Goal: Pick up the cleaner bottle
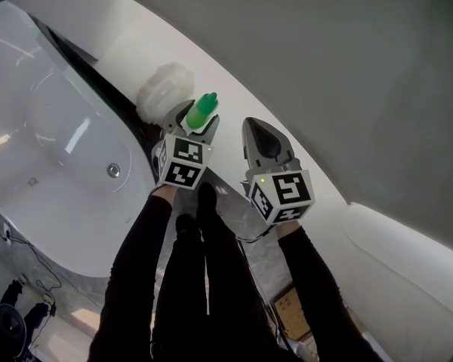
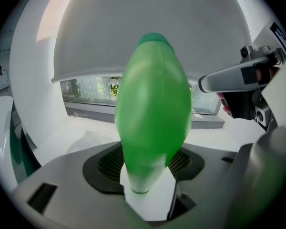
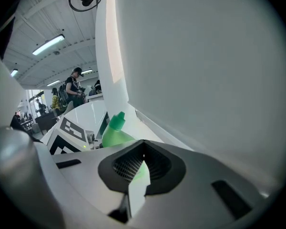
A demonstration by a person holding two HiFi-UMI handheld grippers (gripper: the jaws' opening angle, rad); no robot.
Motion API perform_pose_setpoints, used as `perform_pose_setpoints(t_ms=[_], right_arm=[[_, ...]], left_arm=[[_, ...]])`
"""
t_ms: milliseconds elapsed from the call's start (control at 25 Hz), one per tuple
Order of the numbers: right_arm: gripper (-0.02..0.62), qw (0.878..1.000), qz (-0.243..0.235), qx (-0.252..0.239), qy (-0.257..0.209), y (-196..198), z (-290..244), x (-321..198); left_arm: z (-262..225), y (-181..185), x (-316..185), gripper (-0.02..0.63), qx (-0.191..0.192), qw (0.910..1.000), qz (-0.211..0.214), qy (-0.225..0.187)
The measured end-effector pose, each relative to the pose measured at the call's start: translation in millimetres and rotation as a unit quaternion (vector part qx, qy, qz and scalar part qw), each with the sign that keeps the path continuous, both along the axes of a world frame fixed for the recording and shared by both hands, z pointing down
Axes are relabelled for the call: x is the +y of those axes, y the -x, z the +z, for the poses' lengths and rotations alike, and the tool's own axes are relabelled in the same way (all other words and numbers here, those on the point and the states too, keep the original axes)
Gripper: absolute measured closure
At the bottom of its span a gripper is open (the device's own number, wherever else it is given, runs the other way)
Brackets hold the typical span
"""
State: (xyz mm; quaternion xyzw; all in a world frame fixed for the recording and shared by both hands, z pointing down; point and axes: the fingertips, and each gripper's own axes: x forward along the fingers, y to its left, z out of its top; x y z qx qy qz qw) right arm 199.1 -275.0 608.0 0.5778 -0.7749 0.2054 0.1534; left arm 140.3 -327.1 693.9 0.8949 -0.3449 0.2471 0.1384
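cleaner bottle [image 1: 204,110], green with its cap up, sat at the white ledge [image 1: 228,108] beside the bathtub [image 1: 53,179], between the wide-apart jaws of the left gripper [image 1: 198,121], not visibly squeezed; the right gripper [image 1: 261,138] hovered just beside, jaws together, empty

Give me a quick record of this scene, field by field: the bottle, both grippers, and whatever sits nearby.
setting: white bathtub at left, pale ledge running beside it
cleaner bottle: green, cap up, standing on the ledge
left gripper: open, one jaw on each side of the bottle; no squeeze visible
right gripper: jaws together, nothing between them, just right of the bottle
nearby: white fluffy puff just beyond the bottle
task status: bottle framed by the left gripper, not yet gripped
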Motion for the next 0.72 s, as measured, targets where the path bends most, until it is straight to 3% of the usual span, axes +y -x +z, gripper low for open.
perform_pose_setpoints(t_ms=[200, 440, 720], right_arm=[[0.595, 1.000, 0.001, 0.001, 0.002, -4.5, 5.3, -5.2], [0.594, 1.000, -0.004, 0.003, 0.005, -2.1, 7.3, -6.0], [0.594, 1.000, -0.010, 0.003, 0.003, -0.1, 5.2, -7.2]], left_arm=[[7.9, -3.3, -4.3, 0.341, -0.003, 1.0000, 0.001, -0.002], [3.1, -6.6, -5.4, 0.403, -0.003, 0.9998, 0.001, -0.021], [0.5, -6.3, -3.6, 0.414, -0.010, 0.9994, 0.003, -0.033]])
